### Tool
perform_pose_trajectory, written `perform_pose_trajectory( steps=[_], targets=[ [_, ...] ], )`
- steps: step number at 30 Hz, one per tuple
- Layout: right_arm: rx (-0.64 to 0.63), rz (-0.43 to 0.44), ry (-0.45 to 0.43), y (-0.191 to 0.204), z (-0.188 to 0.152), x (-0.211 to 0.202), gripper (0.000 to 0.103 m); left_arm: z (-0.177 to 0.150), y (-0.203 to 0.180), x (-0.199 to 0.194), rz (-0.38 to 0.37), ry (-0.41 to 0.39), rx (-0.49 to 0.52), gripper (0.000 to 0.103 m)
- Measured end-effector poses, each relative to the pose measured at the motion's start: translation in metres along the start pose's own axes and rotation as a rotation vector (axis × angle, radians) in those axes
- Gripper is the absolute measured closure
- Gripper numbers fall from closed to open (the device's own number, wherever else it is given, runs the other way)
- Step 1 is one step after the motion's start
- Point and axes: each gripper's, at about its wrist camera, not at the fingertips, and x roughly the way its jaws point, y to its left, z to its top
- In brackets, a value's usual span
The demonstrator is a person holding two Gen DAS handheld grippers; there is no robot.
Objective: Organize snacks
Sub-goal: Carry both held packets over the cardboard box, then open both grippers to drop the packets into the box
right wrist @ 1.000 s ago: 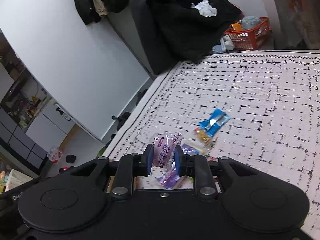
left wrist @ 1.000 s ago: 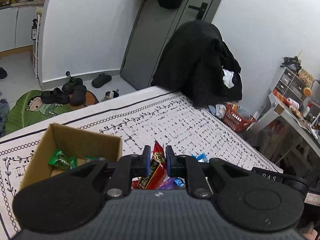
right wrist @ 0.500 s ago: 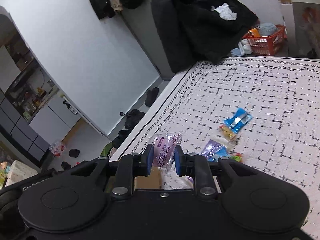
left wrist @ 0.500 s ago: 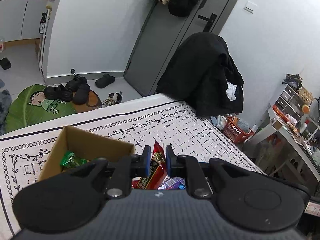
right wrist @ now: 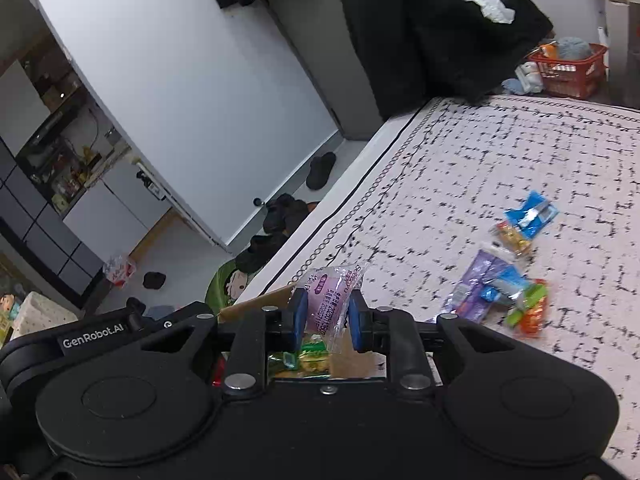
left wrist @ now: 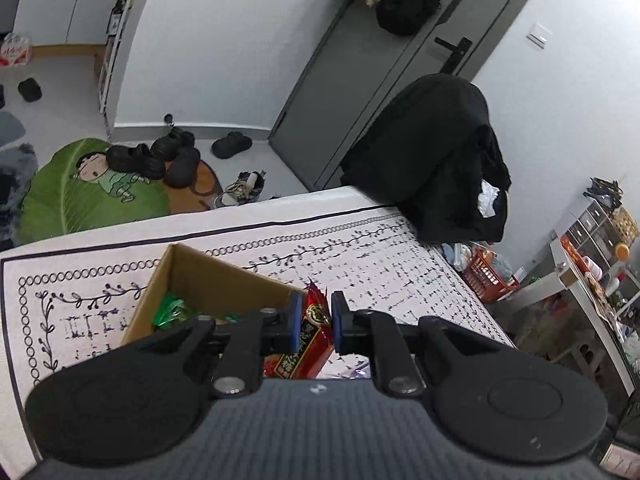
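**2 grippers, 2 snack packets, 1 box**

A patterned white cloth (left wrist: 360, 252) is covering the big flat surface and taking up most of both views. At its far corner a black coat (left wrist: 432, 160) is hanging in a heap. A cardboard box (left wrist: 208, 276) is sitting open on the cloth, holding a green packet (left wrist: 170, 308) inside; in the right wrist view the box (right wrist: 352, 360) is showing just under the fingers. The left gripper (left wrist: 313, 320) is clamping a red packet (left wrist: 308, 340) between its blue pads, right beside the box's near corner. The right gripper (right wrist: 329, 318) is pinching a clear purple packet (right wrist: 326, 300) and is holding it over the box. A small pile of loose snacks (right wrist: 496, 288) is lying on the cloth to the right of that gripper, with a blue packet (right wrist: 530, 214) just beyond it.
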Motion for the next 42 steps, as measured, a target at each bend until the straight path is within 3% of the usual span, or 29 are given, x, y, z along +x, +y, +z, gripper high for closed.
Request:
perform_pose_trajectory(
  steps=[19,25,31,39,42],
  targets=[
    [-0.006,-0.044,0.069,0.025,-0.021,0.048,0.081,0.003,0.064,0.030,0.057,0.103,-0.152,0.088],
    [-0.011,-0.047,0.077,0.032,-0.021,0.059,0.081,0.001,0.094,0.041,0.034,0.163,-0.300,0.088],
    [-0.005,-0.029,0.092,0.038,-0.020,0.069,0.081,0.004,0.102,0.041,0.031,0.167,-0.325,0.088],
    [-0.001,-0.006,0.073,0.036,-0.014,0.058,0.065,0.008,0.107,0.043,0.109,0.160,-0.332,0.084],
    [-0.005,-0.014,0.057,0.031,-0.012,0.046,0.058,0.010,0.105,0.041,0.117,0.154,-0.339,0.072]
  ],
)
